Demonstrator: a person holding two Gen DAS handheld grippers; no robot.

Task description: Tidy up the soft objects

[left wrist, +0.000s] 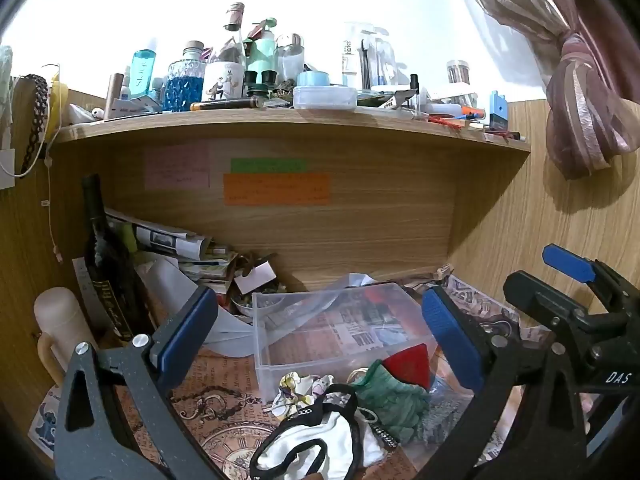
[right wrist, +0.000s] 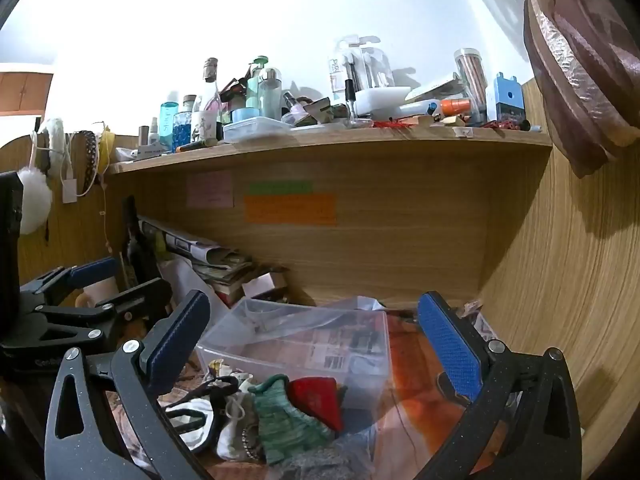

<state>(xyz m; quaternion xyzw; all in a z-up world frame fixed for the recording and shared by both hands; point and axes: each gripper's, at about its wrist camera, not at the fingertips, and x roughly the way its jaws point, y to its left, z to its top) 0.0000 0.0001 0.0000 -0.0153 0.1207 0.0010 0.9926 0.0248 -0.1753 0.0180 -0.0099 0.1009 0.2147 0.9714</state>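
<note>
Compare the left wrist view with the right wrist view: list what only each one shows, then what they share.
Only the left wrist view shows the cream mug at the far left and the clock print on the desk cover.

Only the right wrist view shows the white pompom hanging at left.

Both show the clear bin, the green cloth, the red piece, the orange note, and both claws open: left claw, right claw.

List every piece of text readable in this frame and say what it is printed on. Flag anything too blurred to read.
"DAS" on the right gripper's black body.
"harks", partly cut off, on a clear package on the shelf.
Sticky notes: pink, green, orange; writing too blurred to read.
Dark bottle: gold label lettering unreadable.
Blue bottle: print too blurred.
Newsprint desk cover: too small.
</note>
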